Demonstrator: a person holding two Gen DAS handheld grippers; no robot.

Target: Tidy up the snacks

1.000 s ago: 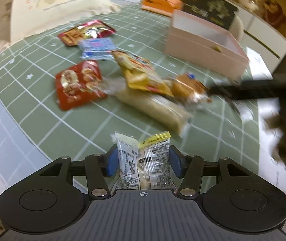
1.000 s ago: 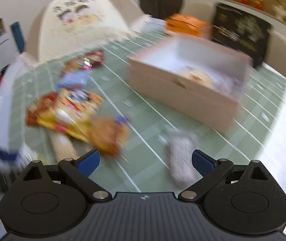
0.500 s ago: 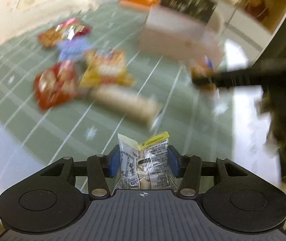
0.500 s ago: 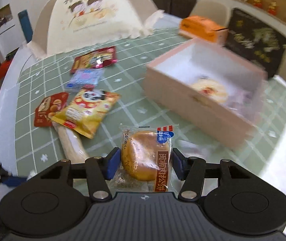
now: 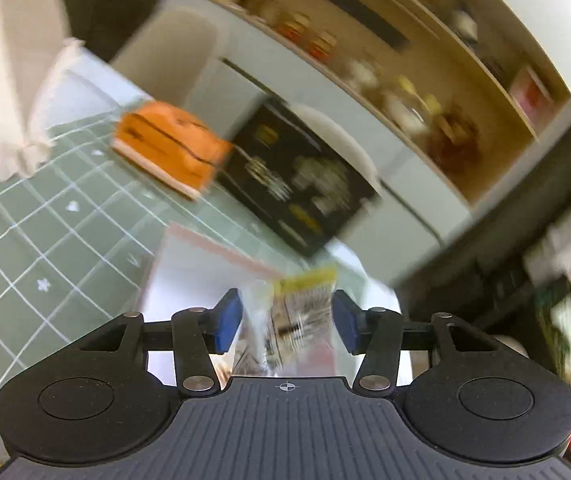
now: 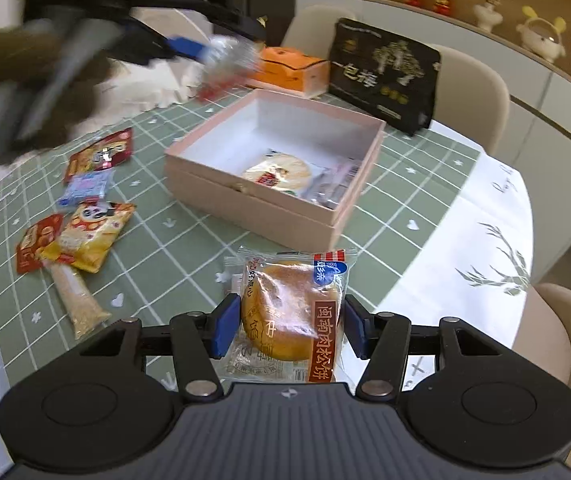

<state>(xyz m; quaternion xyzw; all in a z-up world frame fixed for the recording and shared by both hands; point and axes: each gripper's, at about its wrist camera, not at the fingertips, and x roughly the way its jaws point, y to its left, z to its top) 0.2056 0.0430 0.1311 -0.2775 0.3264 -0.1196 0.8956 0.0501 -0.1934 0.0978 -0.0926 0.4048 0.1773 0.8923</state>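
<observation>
Left hand-held gripper (image 5: 287,322): blue pads clamped on a clear snack packet with a yellow top (image 5: 297,312); packet blurred, raised above the near corner of the pink box (image 5: 205,248).
Left hand-held gripper, from the right wrist view: seen as a blurred dark shape at upper left, its packet held in the air beyond the box's far-left side.
Right hand-held gripper (image 6: 285,326): blue pads pressed on both sides of a wrapped round golden pastry (image 6: 291,312) with a red label strip; pastry held above the desk (image 6: 397,184), just in front of the pink box.
Pink box: open, on the green checked cloth; inside lie a round flat cake in clear wrap (image 6: 277,170) and a pale wrapped packet (image 6: 331,184) against its right wall.
Loose snacks, left of the box: a red packet (image 6: 101,152), a light-blue packet (image 6: 85,188), a yellow panda packet (image 6: 91,236) overlapping a second red packet (image 6: 35,242) and a long clear tube of beige sticks (image 6: 79,302).
Behind the box: an orange carton (image 6: 289,68) and an upright black bag with gold print (image 6: 385,74).
Background: shelf with figurines (image 6: 485,8); beige chairs.
</observation>
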